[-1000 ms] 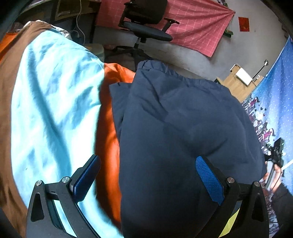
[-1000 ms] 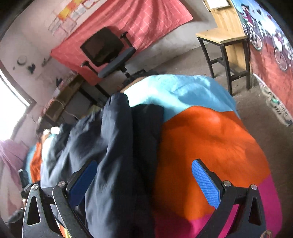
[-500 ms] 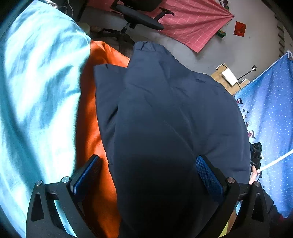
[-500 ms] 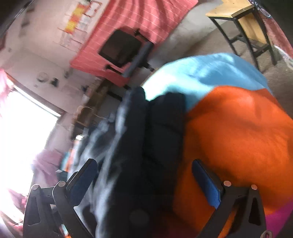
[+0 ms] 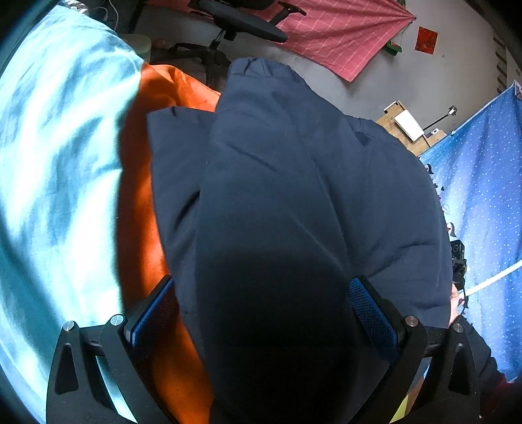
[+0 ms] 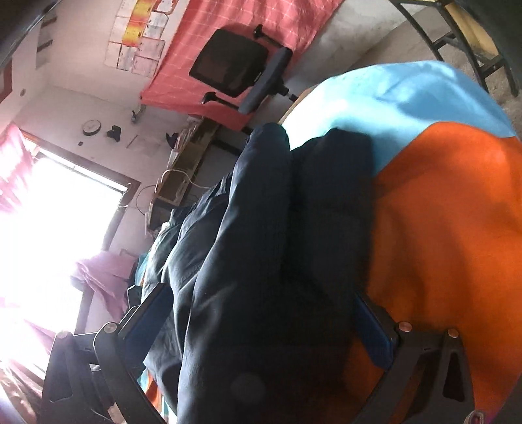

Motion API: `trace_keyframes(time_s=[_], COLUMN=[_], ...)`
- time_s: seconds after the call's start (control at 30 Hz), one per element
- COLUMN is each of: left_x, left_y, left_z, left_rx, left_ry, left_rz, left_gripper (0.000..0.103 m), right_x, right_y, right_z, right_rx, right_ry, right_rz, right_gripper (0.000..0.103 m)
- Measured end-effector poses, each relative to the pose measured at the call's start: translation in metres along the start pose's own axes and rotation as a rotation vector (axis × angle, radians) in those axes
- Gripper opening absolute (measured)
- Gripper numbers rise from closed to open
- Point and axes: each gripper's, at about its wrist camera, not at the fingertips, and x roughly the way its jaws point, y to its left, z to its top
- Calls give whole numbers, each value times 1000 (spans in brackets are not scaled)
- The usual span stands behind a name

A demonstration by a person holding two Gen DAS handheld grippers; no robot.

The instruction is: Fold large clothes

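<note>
Between the two blue-padded fingers of my left gripper (image 5: 261, 313) lies a bulky navy blue garment (image 5: 293, 195), a large padded piece of clothing folded over on itself. My left gripper's fingers are spread wide apart, one on each side of the cloth, and are not pinching it. The garment rests on a surface covered by an orange cloth (image 5: 140, 212), and beside that, further left, a light blue cloth (image 5: 58, 163) streaked with light and shadow. Past the far end of the garment stands a black office chair (image 5: 241, 22) in front of a red checked cloth (image 5: 342, 29) hung on a grey wall. To the right hangs a blue dotted sheet (image 5: 483, 195), with a wooden table (image 5: 407, 130) near it.

From my right gripper (image 6: 261, 323), the same navy garment (image 6: 261, 261) fills the middle of the view, running away from me in thick dark folds. My right gripper's fingers also stand wide apart with the cloth between them, clamped on nothing. The orange cloth (image 6: 456, 228) spreads out to the right of the garment, and the light blue cloth (image 6: 391, 91) lies beyond it. The office chair (image 6: 235, 68) and the red checked hanging (image 6: 228, 29) appear tilted at the top. A bright window (image 6: 49, 212) glares at the left, with a pink cloth (image 6: 101, 270) hanging near it.
</note>
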Motion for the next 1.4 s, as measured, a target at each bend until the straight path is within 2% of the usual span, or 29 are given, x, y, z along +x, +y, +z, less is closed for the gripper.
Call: trace_keyframes(time_s=[0.07, 0.17, 0.2, 0.27, 0.4, 0.47, 0.57, 0.67, 0.73, 0.83, 0.9, 1.0, 1.13, 1.23, 1.4], left_x=[1, -1, -2, -5, -10, -14, -13, -16, -15, -16, -26, -42, -57, -73, -103], left_y=[-1, -7, -11, -23, -37, -42, -65, -83, -99, -111, -119, -137, -162, -174, -186], left_z=[0, -2, -3, -2, -3, -1, -4, -8, -5, 0, 2, 0, -5, -14, -24], left_rx=[-6, -9, -4, 8, -5, -26, -4, 27, 22, -30, -50, -21, 42, 42, 48], left_ry=[0, -10, -13, -33, -49, -68, -106, -132, -124, -107, -134, -173, -170, -173, -189], left_rz=[14, 56, 75, 108, 161, 174, 208, 259, 307, 332, 320, 317, 316, 273, 248], left_gripper=[102, 99, 96, 80, 58, 43, 32, 25, 23, 18, 16, 15, 14, 14, 14], right_x=[10, 27, 29, 29, 23, 21, 17, 24, 28, 30, 31, 23, 15, 7, -11], right_y=[3, 17, 20, 25, 35, 39, 51, 69, 85, 108, 120, 137, 164, 187, 219], right_z=[-2, -4, -4, -7, -17, -24, -32, -36, -39, -44, -45, -51, -57, -61, -75], right_rx=[3, -38, -35, -19, -23, -40, -79, -116, -185, -255, -278, -306, -353, -393, -437], right_ry=[50, 110, 107, 92, 66, 54, 40, 45, 53, 50, 35, 14, -5, -34, -54], right_rz=[-57, -204, -223, -252, -290, -299, -338, -406, -447, -485, -500, -513, -512, -515, -514], right_gripper=[103, 103, 103, 102, 72, 60, 45, 39, 37, 32, 28, 25, 24, 24, 24])
